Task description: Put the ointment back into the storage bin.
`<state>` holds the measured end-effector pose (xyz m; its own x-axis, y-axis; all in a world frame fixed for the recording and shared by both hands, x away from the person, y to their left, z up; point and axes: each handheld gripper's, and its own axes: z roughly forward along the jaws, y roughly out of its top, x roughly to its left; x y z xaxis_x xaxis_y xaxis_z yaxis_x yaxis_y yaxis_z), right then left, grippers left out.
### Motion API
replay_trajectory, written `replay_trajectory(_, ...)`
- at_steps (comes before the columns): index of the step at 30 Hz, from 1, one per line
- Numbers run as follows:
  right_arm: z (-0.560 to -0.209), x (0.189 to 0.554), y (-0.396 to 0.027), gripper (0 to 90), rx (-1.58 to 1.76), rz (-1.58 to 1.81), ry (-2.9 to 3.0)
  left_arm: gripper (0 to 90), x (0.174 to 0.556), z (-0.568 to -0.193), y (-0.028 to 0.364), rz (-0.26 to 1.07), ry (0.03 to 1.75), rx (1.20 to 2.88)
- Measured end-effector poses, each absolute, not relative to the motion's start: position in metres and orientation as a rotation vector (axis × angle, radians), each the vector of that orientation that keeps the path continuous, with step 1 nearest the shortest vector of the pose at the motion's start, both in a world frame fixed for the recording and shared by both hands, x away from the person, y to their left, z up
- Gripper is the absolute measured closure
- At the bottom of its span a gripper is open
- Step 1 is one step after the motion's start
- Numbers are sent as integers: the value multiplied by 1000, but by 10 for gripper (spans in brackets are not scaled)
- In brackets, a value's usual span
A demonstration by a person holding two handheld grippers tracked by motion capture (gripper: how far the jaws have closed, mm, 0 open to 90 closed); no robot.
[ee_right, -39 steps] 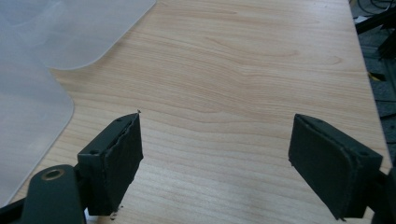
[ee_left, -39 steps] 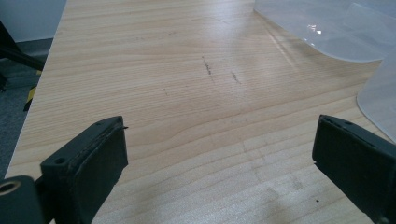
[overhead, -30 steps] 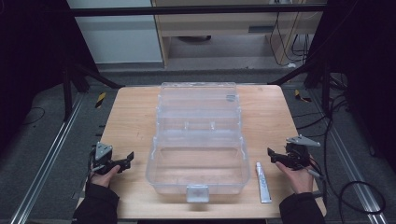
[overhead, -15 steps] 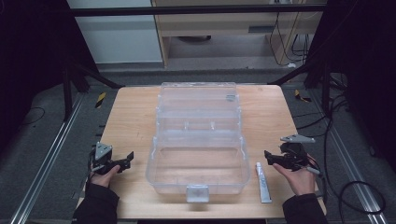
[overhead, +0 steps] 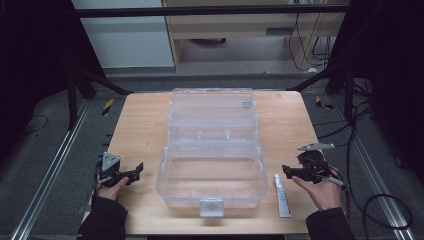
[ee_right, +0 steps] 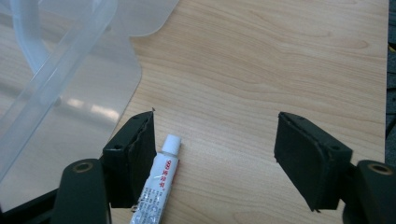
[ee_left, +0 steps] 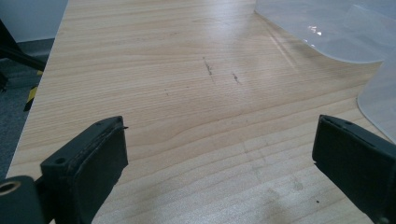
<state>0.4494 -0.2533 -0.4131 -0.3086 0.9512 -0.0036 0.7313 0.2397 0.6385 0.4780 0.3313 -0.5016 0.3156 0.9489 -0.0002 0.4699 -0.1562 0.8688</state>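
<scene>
Down at the near edge, the left gripper [overhead: 131,173] sat in the person's left hand [overhead: 111,186] with its jaws wide apart over bare wood, nothing between them. Across on the right, the right gripper [overhead: 288,171] had its jaws spread too, and in the right gripper view a small white tube [ee_right: 155,185] with red print lay flat just inside one jaw, cap pointing away. Between the hands stood the clear plastic storage box [overhead: 212,172], lid [overhead: 212,111] thrown open toward the far side of the tabletop [overhead: 137,125].
</scene>
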Motion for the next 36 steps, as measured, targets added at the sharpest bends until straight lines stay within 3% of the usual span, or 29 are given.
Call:
replay_trajectory(16, -424, 447, -242, 431, 1619, 641, 2256, 27, 478, -502, 331, 740, 1273, 1769)
replay_trajectory(36, -441, 450, -227, 530, 1681, 504, 2368, 27, 478, -502, 331, 737, 1272, 1769)
